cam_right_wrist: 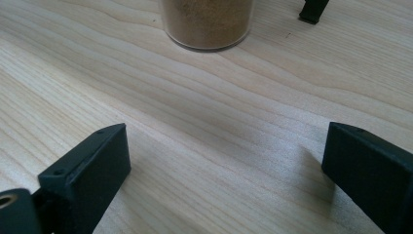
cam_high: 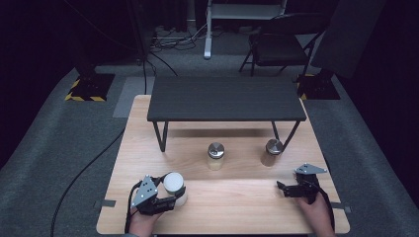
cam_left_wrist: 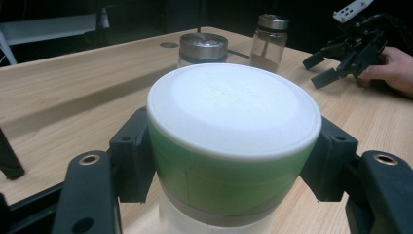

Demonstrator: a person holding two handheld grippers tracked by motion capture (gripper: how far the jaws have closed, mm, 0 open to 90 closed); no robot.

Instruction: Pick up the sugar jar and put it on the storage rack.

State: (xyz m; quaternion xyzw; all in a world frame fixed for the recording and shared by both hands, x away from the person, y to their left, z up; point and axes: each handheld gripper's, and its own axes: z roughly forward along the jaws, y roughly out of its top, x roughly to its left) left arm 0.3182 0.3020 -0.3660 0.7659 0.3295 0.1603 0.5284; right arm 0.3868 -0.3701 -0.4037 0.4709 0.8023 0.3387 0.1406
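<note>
The jaws of the left gripper (cam_left_wrist: 229, 161) are closed on the white-lidded jar (cam_left_wrist: 233, 141), one black pad against each side of its green band just under the lid; in the high view this jar (cam_high: 175, 186) sits at the lower left of the frame, near the front edge of the worktop (cam_high: 237, 207). The jaws of the right gripper (cam_right_wrist: 224, 165) stand wide apart with nothing between them, low over bare wood; in the high view that gripper (cam_high: 296, 188) is at the lower right.

Outward from there, two metal-capped jars stand at mid-frame in the high view: a short jar (cam_high: 216, 156) at centre and a taller jar (cam_high: 272, 152) of brown powder to its right, both just in front of a black raised shelf (cam_high: 225, 98) whose top is bare.

As a judgement, the work looks barely started: one jar is gripped, the other two are untouched, and nothing has been set on the shelf.

Whether the gripped jar rests on the worktop or is lifted off it cannot be told, since its base is cut off at the bottom of the left gripper view. Its contents are hard to make out. The right gripper view cuts off the brown jar (cam_right_wrist: 207, 22) above its lower part.
</note>
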